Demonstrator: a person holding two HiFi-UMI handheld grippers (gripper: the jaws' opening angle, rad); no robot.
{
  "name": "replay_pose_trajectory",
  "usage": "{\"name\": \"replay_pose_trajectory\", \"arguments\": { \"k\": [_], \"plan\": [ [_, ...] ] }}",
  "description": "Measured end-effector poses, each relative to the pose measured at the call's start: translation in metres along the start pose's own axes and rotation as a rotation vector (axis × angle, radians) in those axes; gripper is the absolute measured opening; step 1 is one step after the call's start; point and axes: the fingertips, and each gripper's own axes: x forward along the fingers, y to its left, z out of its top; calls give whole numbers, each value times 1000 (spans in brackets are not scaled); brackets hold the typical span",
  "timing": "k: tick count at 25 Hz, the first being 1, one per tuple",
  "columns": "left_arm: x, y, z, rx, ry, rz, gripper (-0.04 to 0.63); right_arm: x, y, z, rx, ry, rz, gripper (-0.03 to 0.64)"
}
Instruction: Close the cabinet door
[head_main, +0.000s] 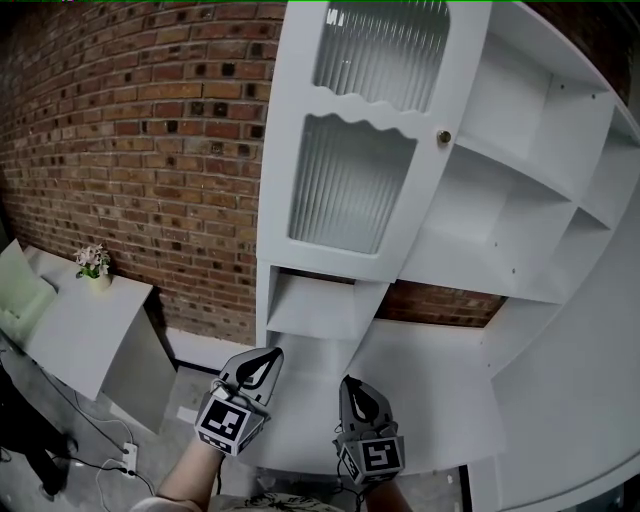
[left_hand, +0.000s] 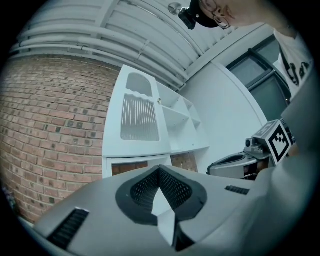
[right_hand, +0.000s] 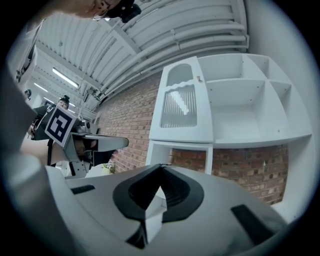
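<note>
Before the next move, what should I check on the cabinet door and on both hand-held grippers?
1. The cabinet door lies flat against its frame: ok.
2. The knob is free, nothing touches it: ok.
3. The left hand-held gripper has jaws together, empty: ok.
4. The right hand-held gripper has jaws together, empty: ok.
5. The door has latched inside: cannot tell.

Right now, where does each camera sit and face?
Head view: on the person's head, facing the door; left gripper, right gripper below.
Left gripper view: on that gripper, along its shut jaws toward the door; right gripper beside.
Right gripper view: likewise, toward door and shelves; left gripper beside.
Shared: the door.
</note>
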Motion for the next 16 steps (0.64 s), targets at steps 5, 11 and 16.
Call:
{"name": "replay_pose_trajectory", "arguments": {
  "k": [5, 11, 16],
  "plan": [
    [0, 0, 6, -13, -9, 1, 9, 3, -1, 4, -5, -5, 9, 3],
    [1, -3, 3, -19, -13, 0, 9, 7, -1, 7, -1, -21, 25, 3],
    [4, -4, 8, 0, -15, 0, 9, 10, -1, 6, 1, -20, 33, 3]
  ]
}}
